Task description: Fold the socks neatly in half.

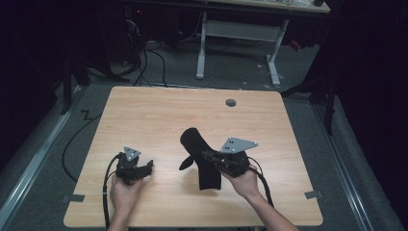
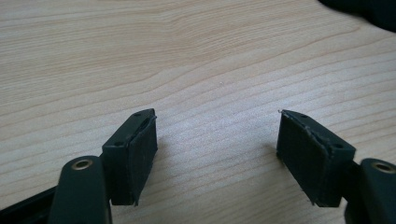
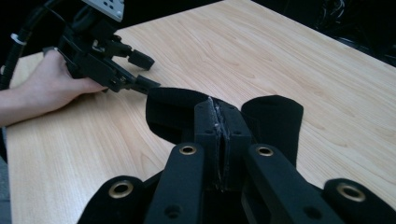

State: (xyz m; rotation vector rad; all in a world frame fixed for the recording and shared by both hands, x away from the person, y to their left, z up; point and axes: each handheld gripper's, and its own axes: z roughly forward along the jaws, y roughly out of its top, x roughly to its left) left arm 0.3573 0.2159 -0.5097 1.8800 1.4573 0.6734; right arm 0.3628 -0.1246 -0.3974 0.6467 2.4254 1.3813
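Right tongs [image 3: 218, 116] pinch black cloth [image 1: 202, 159] (wooden table [image 1: 159, 110]).

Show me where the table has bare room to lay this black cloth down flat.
The far half of the table is bare, from the black cloth back to the cable hole. A smaller patch lies between the left gripper and the cloth. It is crowded near the right gripper, shut on the cloth.
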